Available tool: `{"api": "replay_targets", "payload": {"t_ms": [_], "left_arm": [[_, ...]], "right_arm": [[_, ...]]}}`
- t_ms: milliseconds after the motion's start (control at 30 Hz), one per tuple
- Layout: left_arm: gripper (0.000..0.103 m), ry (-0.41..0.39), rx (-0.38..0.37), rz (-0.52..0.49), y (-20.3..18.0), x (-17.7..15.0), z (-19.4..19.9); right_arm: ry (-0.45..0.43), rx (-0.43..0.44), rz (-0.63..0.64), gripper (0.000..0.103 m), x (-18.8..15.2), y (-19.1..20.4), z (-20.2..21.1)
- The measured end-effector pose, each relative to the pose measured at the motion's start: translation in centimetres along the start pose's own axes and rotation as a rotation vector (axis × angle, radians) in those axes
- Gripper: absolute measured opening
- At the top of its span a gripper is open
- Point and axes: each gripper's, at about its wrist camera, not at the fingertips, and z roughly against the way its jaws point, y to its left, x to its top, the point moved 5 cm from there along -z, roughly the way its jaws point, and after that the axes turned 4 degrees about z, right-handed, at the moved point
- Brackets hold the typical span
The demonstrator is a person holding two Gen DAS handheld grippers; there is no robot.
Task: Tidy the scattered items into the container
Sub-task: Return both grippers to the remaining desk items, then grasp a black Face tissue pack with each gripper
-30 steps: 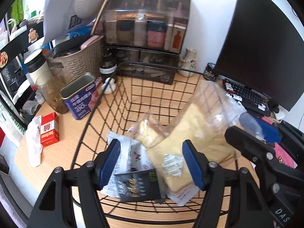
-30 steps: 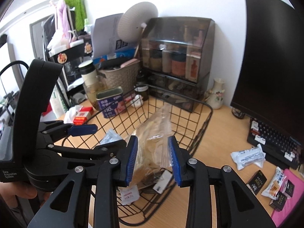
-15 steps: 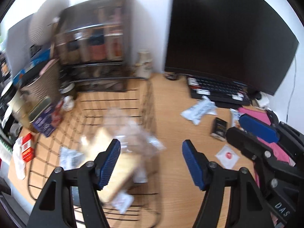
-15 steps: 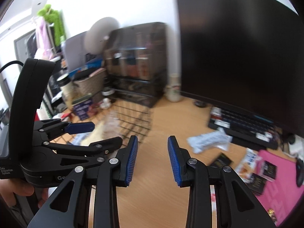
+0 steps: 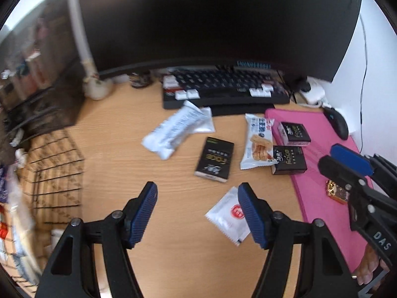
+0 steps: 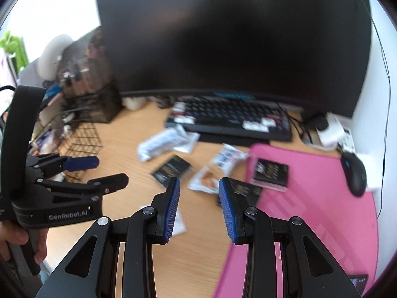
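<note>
My left gripper [image 5: 197, 200] is open and empty above the wooden desk, just left of a small white sachet with a red mark [image 5: 228, 214]. Ahead lie a black packet [image 5: 214, 159], a white wrapper [image 5: 177, 129], a white biscuit pack [image 5: 258, 140] and two black boxes [image 5: 289, 160] [image 5: 294, 131]. The black wire basket [image 5: 57, 164] sits at the left with bags inside. My right gripper [image 6: 198, 196] is open and empty, over the biscuit pack [image 6: 215, 171] and a black box [image 6: 247, 190].
A keyboard [image 5: 223, 89] and large dark monitor [image 5: 211, 19] stand behind the items. A pink mat [image 5: 327, 164] with a black mouse [image 5: 338, 125] and a small gold object [image 5: 336, 191] lies on the right. A dark organiser [image 5: 37, 74] stands at the back left.
Both grippers have swung right, away from the basket toward the scattered items by the keyboard. The bread bag was let go and stays in the basket. The right jaws opened wider.
</note>
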Motion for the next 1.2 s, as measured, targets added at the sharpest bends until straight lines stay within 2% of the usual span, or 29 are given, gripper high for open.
{"api": "replay_targets", "payload": {"t_ms": [100, 167, 200, 533, 733, 867, 1100, 1200], "left_arm": [[0.072, 0.049, -0.002, -0.008, -0.9, 0.2, -3.0], [0.072, 0.067, -0.002, -0.016, -1.2, 0.5, -4.5], [0.072, 0.076, -0.007, -0.02, -1.5, 0.7, -5.5], [0.072, 0.142, 0.004, -0.038, -1.9, 2.2, -10.4], [0.073, 0.127, 0.016, -0.036, -1.5, 2.8, -11.0], [0.072, 0.135, 0.019, -0.052, -1.8, 2.2, -10.6], [0.072, 0.133, 0.012, -0.041, -1.4, 0.5, -9.1], [0.072, 0.13, 0.005, -0.039, -1.4, 0.1, -8.5]], "right_arm": [[0.042, -0.026, -0.012, 0.04, -0.9, -2.0, -1.8], [0.071, -0.05, -0.012, 0.06, -1.4, -3.3, -3.4], [0.083, -0.059, -0.012, 0.062, -1.5, -3.9, -4.1], [0.189, -0.069, -0.023, 0.063, -1.9, -6.4, -9.5], [0.215, -0.029, -0.012, 0.063, -1.7, -6.0, -11.2], [0.221, 0.055, 0.002, 0.063, -2.5, -4.4, -10.6], [0.253, 0.118, 0.019, 0.063, -5.5, -2.3, -8.4], [0.254, 0.107, 0.036, 0.063, -6.3, -1.7, -7.3]]}}
